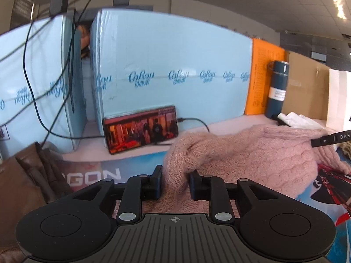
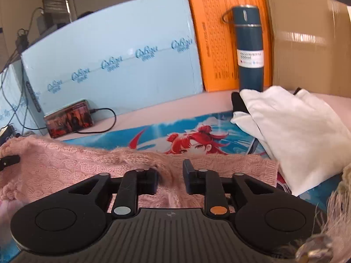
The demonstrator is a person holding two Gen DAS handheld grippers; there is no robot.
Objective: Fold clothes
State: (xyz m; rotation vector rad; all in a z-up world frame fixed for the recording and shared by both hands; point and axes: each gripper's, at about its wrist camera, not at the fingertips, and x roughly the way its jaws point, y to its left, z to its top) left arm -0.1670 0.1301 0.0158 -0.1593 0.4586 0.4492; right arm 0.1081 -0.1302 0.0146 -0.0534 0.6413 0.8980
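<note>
Two grippers worked on one pink knitted sweater (image 1: 252, 153), which lay bunched across the printed mat (image 2: 219, 129) on the surface. In the left wrist view, the left gripper (image 1: 175, 183) had its fingers (image 1: 156, 184) clenched on a raised fold of the knit, the wool filling the gap between them. The rest of the garment spread away toward 2 o'clock. In the right wrist view, the right gripper (image 2: 170, 180) likewise grasped the sweater's near edge, pink fabric sitting between its fingers (image 2: 189, 179). From there the sweater stretched toward 9 o'clock. A white folded garment (image 2: 291, 127) rested at 2 o'clock, just beside the sweater's hem. Behind it stood a dark blue flask (image 2: 249, 46), upright against an orange board (image 2: 210, 35). A phone (image 1: 140, 129) leaned against the pale blue foam panel (image 1: 175, 50) at 12 o'clock of the left gripper, its cable trailing right.
</note>
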